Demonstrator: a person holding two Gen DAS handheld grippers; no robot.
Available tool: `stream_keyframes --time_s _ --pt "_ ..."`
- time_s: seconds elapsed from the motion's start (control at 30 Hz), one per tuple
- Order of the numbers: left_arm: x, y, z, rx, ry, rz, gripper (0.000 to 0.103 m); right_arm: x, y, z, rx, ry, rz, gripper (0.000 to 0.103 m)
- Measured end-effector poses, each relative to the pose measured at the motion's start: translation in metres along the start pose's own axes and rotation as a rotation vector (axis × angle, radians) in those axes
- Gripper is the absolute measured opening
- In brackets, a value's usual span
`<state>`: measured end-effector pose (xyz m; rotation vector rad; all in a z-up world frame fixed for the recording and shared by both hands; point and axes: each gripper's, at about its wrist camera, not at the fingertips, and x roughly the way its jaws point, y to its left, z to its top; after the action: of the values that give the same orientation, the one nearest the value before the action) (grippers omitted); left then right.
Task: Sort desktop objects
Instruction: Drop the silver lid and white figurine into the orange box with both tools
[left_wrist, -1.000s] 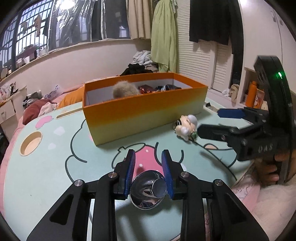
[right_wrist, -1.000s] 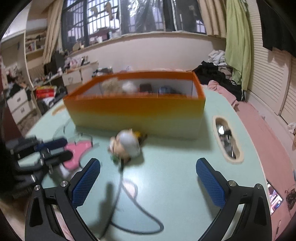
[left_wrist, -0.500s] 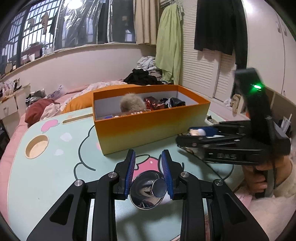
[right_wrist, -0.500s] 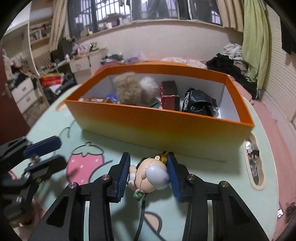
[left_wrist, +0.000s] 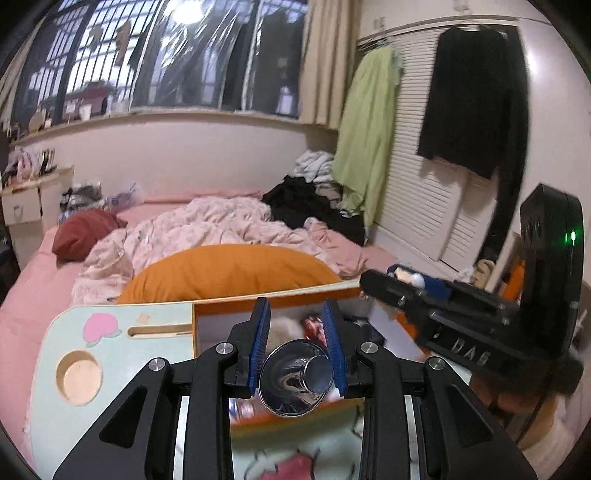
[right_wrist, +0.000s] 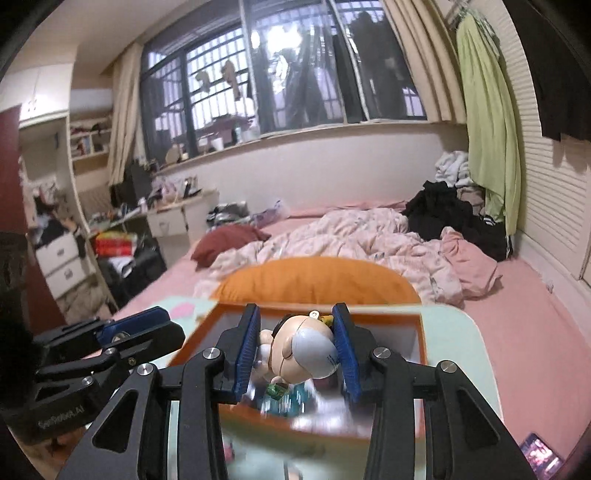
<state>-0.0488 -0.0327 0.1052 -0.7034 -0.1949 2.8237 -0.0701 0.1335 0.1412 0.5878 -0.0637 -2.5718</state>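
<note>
My left gripper (left_wrist: 295, 341) is shut on a shiny round metal cup (left_wrist: 295, 380) and holds it raised above the orange box (left_wrist: 273, 419), which lies blurred below with several items inside. My right gripper (right_wrist: 297, 349) is shut on a small doll figure (right_wrist: 301, 352) and holds it above the same orange box (right_wrist: 321, 424). The right gripper also shows at the right of the left wrist view (left_wrist: 417, 286), with the doll between its pads. The left gripper shows at the lower left of the right wrist view (right_wrist: 136, 332).
The mint-green table (left_wrist: 122, 350) has a round hole (left_wrist: 78, 376) and a slot at its left. Behind it are an orange pillow (left_wrist: 229, 273) and a pink bed with a rumpled quilt (left_wrist: 207, 225). A phone (right_wrist: 541, 456) lies at the right.
Both grippers have risen and moved forward over the orange box, each still holding its object. The right gripper closed on the doll earlier and lifted it off the table.
</note>
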Motion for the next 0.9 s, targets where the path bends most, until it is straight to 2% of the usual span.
stream_keyframes --time_s 0.07,0.1,0.13,0.17,0.2,0.27,0.3,0.4,0.57,0.63,0.77,0.9 --pt "0.023 0.011 -0.003 -0.047 0.073 -0.002 0.038 0.022 -0.003 -0.003 -0.006 0.050 -0.027 0.040" --pt "0.031 0.016 -0.007 -0.073 0.101 0.004 0.050 0.035 -0.007 -0.006 -0.010 0.098 -0.051 0.043" --pt "0.037 0.022 -0.014 -0.099 0.119 0.012 0.060 0.044 -0.010 -0.011 -0.007 0.139 -0.074 0.052" --pt "0.039 0.024 -0.018 -0.105 0.118 0.016 0.063 0.049 -0.013 -0.018 0.004 0.155 -0.085 0.058" --pt "0.038 0.023 -0.023 -0.101 0.110 0.023 0.067 0.048 -0.015 -0.022 0.012 0.145 -0.082 0.060" --pt "0.030 0.021 -0.028 -0.083 0.082 0.049 0.076 0.040 -0.017 -0.029 0.010 0.110 -0.083 0.075" --pt "0.024 0.019 -0.029 -0.074 0.063 0.044 0.080 0.035 -0.017 -0.029 0.008 0.089 -0.092 0.077" --pt "0.009 0.013 -0.027 -0.054 0.032 0.029 0.080 0.013 -0.016 -0.026 0.018 0.028 -0.107 0.085" --pt "-0.016 -0.005 -0.040 -0.022 0.087 -0.003 0.081 -0.025 -0.011 -0.036 0.046 0.017 -0.091 0.094" --pt "-0.020 -0.010 -0.056 -0.003 0.116 0.011 0.081 -0.033 -0.008 -0.051 0.037 0.055 -0.111 0.098" --pt "-0.013 -0.010 -0.095 0.006 0.209 0.081 0.081 -0.029 -0.006 -0.087 0.031 0.194 -0.139 0.098" --pt "0.008 0.002 -0.115 -0.062 0.305 0.130 0.081 -0.018 -0.005 -0.109 0.028 0.296 -0.207 0.098"
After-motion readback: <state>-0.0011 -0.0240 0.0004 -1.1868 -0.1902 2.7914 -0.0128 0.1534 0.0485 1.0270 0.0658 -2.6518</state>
